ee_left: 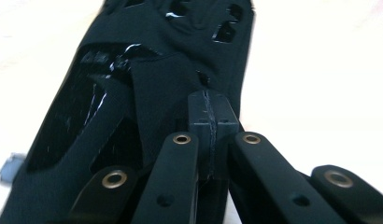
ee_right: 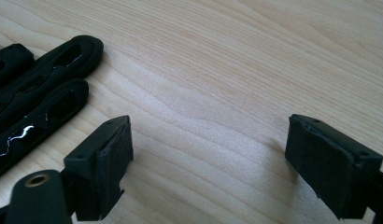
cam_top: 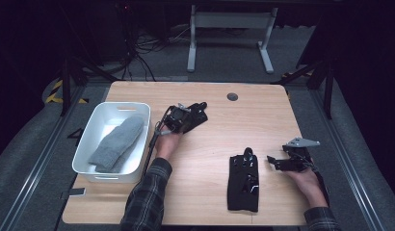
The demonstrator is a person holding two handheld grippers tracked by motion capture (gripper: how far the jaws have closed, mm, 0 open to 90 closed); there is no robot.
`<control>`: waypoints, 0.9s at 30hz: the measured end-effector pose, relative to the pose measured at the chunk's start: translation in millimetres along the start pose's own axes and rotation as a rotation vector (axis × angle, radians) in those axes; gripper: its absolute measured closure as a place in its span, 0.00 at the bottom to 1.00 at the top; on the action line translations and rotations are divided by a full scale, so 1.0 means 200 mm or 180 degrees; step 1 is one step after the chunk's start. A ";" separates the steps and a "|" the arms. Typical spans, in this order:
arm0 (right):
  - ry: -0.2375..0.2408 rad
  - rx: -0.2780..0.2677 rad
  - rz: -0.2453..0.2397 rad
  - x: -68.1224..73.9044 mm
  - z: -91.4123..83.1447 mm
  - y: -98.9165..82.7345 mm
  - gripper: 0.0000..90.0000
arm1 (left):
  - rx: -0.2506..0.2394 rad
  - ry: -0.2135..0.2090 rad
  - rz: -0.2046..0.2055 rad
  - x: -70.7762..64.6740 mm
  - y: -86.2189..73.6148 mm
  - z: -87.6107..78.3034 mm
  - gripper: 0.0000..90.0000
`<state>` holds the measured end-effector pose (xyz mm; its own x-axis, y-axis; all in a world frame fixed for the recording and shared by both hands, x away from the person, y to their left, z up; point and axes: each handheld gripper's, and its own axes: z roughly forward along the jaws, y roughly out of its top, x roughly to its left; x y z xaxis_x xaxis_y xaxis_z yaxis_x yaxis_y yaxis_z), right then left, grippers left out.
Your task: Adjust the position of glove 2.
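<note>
A black glove (cam_top: 199,114) with glossy patches lies left of the table's middle. My left gripper (cam_top: 187,117) is shut on its near edge. In the left gripper view the jaws (ee_left: 210,119) are pressed together with a fold of the glove (ee_left: 147,60) drawn up to them. A second black glove (cam_top: 243,180) lies flat near the front edge, fingers pointing away. My right gripper (cam_top: 271,161) sits just right of it, low over the wood and open. Its pads (ee_right: 110,158) stand wide apart around bare table, with the glove's fingers (ee_right: 45,74) to their left.
A white plastic bin (cam_top: 121,105) stands at the table's left side with a grey knitted mitten (cam_top: 116,143) inside. A dark round grommet (cam_top: 232,96) sits near the far edge. The wooden table (cam_top: 263,120) ends close behind both forearms.
</note>
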<state>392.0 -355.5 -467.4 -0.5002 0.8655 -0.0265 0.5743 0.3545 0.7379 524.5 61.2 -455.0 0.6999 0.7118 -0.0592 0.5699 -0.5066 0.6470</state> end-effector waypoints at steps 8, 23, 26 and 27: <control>0.0001 0.0000 -0.0001 0.00 0.00 0.00 0.17 | -0.0023 -0.0285 0.0195 -0.21 -0.04 -0.01 1.00; 0.0000 0.0001 -0.0002 0.00 0.00 0.00 0.17 | -0.0189 -0.0477 0.0236 -0.29 -0.01 -0.10 1.00; 0.0000 -0.0001 0.0001 0.00 0.00 0.00 0.17 | -0.0221 -0.0385 0.0203 -0.23 0.03 -0.13 1.00; 0.0001 -0.0003 0.0003 0.00 0.00 0.00 0.17 | -0.0223 -0.0363 0.0193 -0.21 0.05 -0.13 1.00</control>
<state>392.3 -355.2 -467.4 -0.4999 0.8657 -0.0257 0.5741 0.3534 0.7385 489.4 38.9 -426.4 0.7787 0.6190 -0.1018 0.4964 -0.5088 0.7033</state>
